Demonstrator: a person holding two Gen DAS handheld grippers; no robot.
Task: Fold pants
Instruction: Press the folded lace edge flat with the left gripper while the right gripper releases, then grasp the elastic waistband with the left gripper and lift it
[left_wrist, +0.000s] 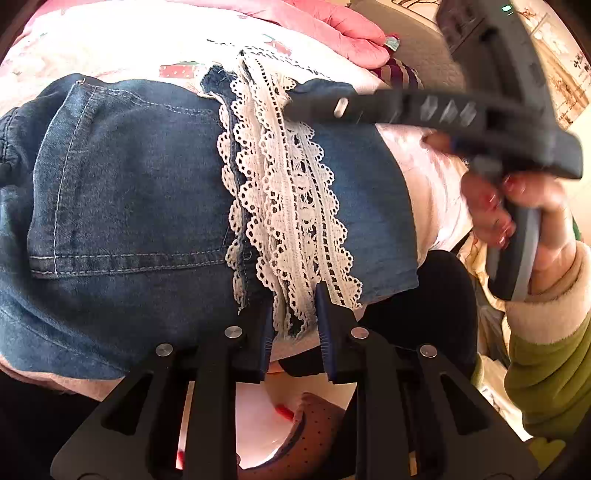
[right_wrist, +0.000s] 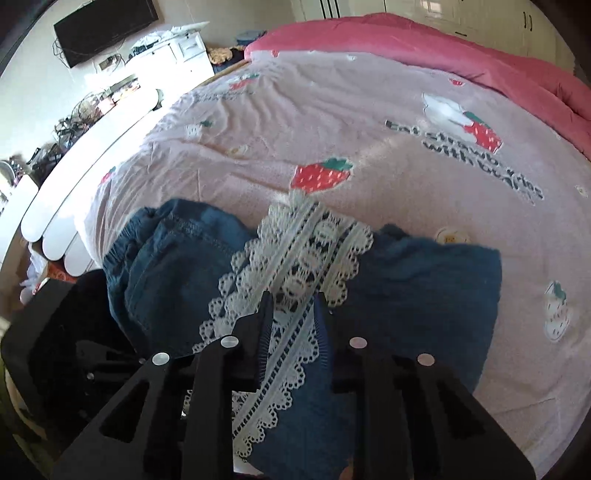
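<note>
Dark blue denim pants (left_wrist: 129, 192) with a white lace hem (left_wrist: 291, 206) lie folded on a pink strawberry-print bed sheet (right_wrist: 332, 122). My left gripper (left_wrist: 295, 306) is shut on the near end of the lace hem. My right gripper (right_wrist: 293, 299) is shut on the lace hem (right_wrist: 306, 251) at the other end; in the left wrist view it (left_wrist: 291, 105) reaches in from the right, held by a hand (left_wrist: 517, 206). The denim (right_wrist: 417, 288) bunches under both grippers.
A red-pink quilt (right_wrist: 424, 44) lies along the far side of the bed. A white scalloped footboard (right_wrist: 88, 155) borders the bed's left edge, with a cluttered white dresser (right_wrist: 166, 51) and a wall TV (right_wrist: 103, 26) beyond. A slipper (left_wrist: 314, 428) shows on the floor below.
</note>
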